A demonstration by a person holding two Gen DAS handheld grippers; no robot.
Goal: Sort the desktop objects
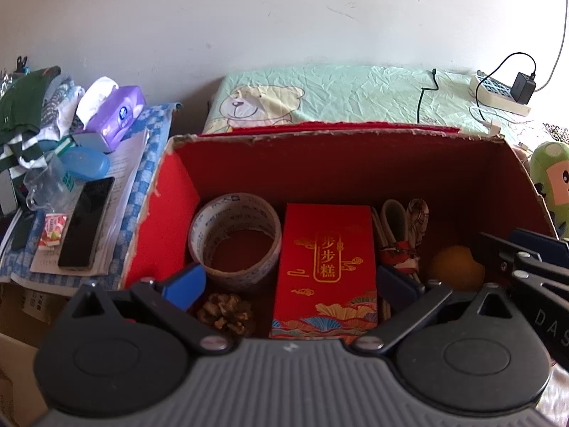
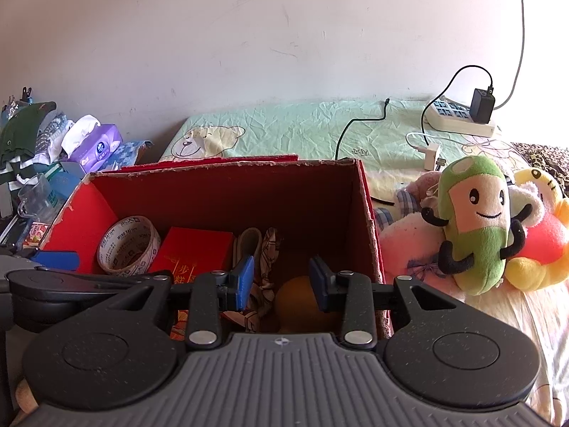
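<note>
Both tools (image 1: 290,284) (image 2: 281,283) gape empty over the red box (image 1: 341,163)

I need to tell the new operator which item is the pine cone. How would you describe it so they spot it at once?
Start at the red cardboard box. Along its near edge, the pine cone lies just in front of the tape roll, left of the red gift box. It is the only brown, scaly thing there.
</note>
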